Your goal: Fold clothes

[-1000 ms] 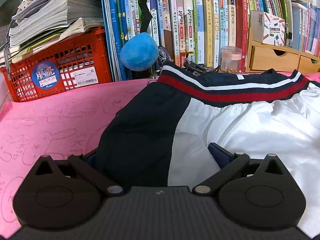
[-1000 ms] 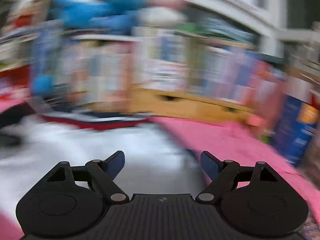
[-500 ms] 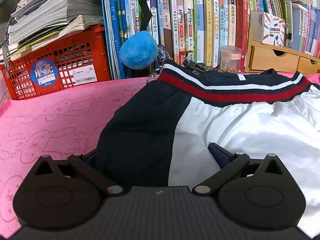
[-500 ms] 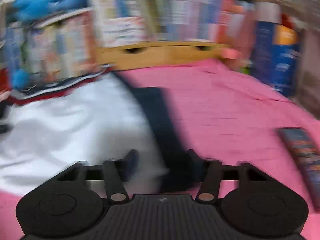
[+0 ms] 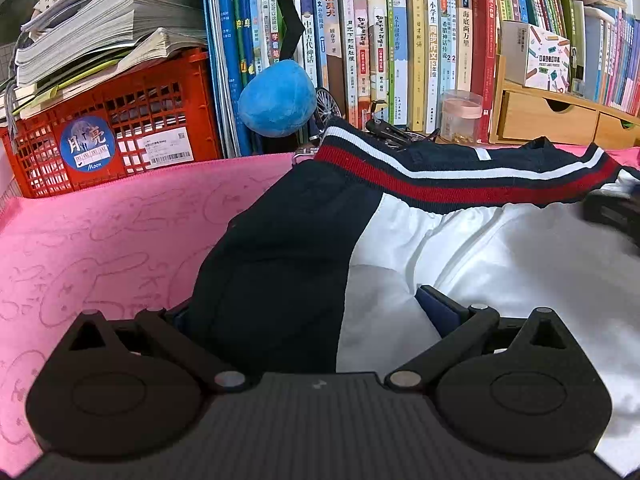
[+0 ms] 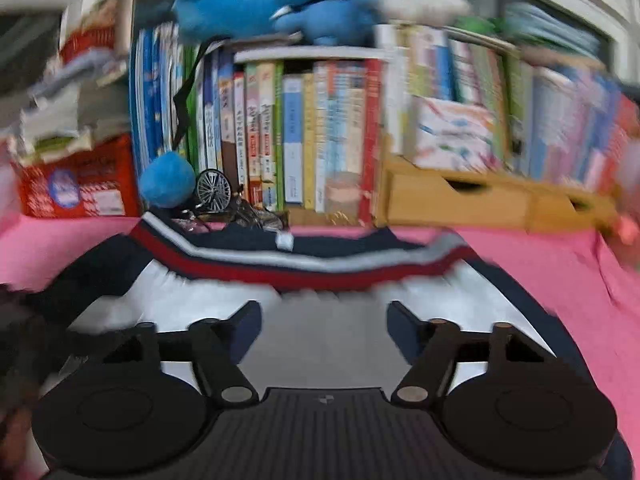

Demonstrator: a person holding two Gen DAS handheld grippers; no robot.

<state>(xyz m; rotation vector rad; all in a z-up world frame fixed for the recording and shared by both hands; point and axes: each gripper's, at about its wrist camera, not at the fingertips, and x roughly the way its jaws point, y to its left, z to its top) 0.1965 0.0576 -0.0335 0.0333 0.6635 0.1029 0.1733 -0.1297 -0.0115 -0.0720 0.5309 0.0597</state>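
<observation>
Clothing to be folded, a navy and white garment with a red and white striped band, lies spread on the pink-covered table. A row of books stands behind it at 12 o'clock.

From the left gripper we see the same view as a second ago. A heap of navy and white fabric rises between its fingers, with the 9 o'clock finger buried under the navy cloth. We cannot tell whether the pads actually press the fabric or only stand around it.

The change is on the right. Half a second ago the right gripper looked at the garment's navy side edge, with bare pink table out toward 3 o'clock. Now its blurred view faces the middle of the garment, with the white panel under and between its fingers and the striped band across 12 o'clock. Its fingers are closing and sit narrower than they were a second ago, but they look released, with nothing pinched yet.

We judge that the right gripper is choosing a new hold on the white panel opposite the left one. No fold shows yet, so the garment has still to be lifted and doubled over.
</observation>
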